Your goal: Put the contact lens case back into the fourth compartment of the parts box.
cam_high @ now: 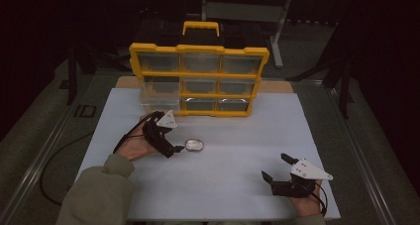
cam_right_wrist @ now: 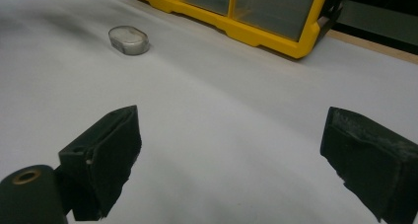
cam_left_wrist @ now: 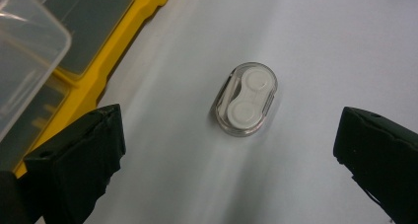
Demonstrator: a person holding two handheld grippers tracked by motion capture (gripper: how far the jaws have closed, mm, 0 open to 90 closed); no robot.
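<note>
The small oval case [cam_left_wrist: 246,99] is clear glossy plastic around smooth white plastic, the organiser [cam_high: 198,80] has a glossy yellow plastic frame with see-through plastic drawers, the surface [cam_high: 233,165] looks matt white, and the left tongs [cam_left_wrist: 231,155] matt black.

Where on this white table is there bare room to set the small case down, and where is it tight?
Free: the wide white stretch of the table between the left gripper and the right gripper, and the strip right of the clear oval case toward the right edge. Crowded: the back left, where a pulled-out clear drawer of the yellow organizer sits just behind the left gripper.
</note>
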